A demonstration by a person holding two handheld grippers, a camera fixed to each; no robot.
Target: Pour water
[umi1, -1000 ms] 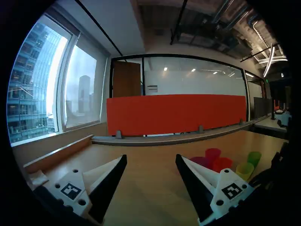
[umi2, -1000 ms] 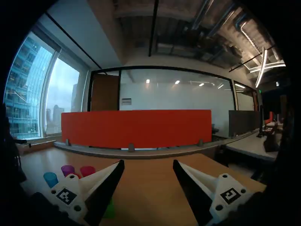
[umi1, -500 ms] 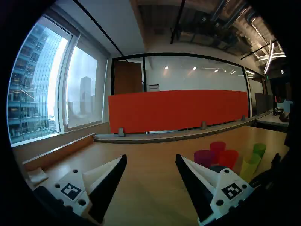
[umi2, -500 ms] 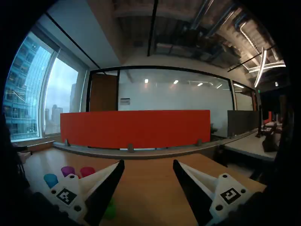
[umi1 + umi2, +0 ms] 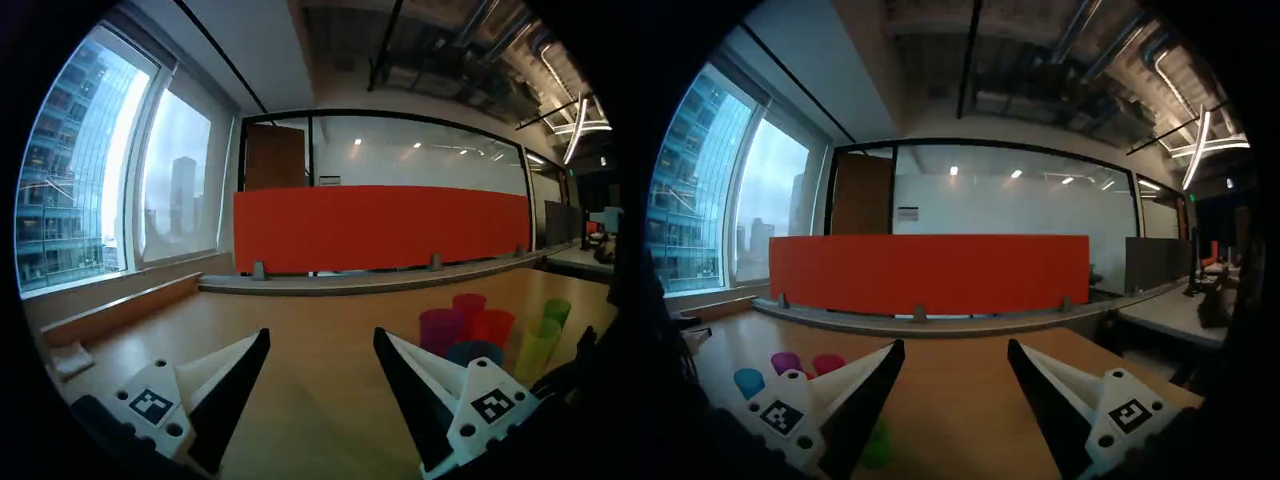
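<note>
Several coloured plastic cups stand on the wooden table. In the left gripper view a purple cup, a pink cup, a red cup, a blue cup, a yellow-green cup and a green cup cluster at the right, partly behind the right finger. My left gripper is open, empty, to their left. In the right gripper view a blue cup, a purple cup, a pink cup and a green cup sit at lower left. My right gripper is open and empty.
An orange divider panel runs along the table's far edge. Windows line the left wall above a wooden ledge. A small white object lies at the left. Another desk stands to the right.
The left gripper has sunk lower and a little nearer the cups, which now look bigger; the blue cup has come into sight behind its right finger. The right gripper has barely moved.
</note>
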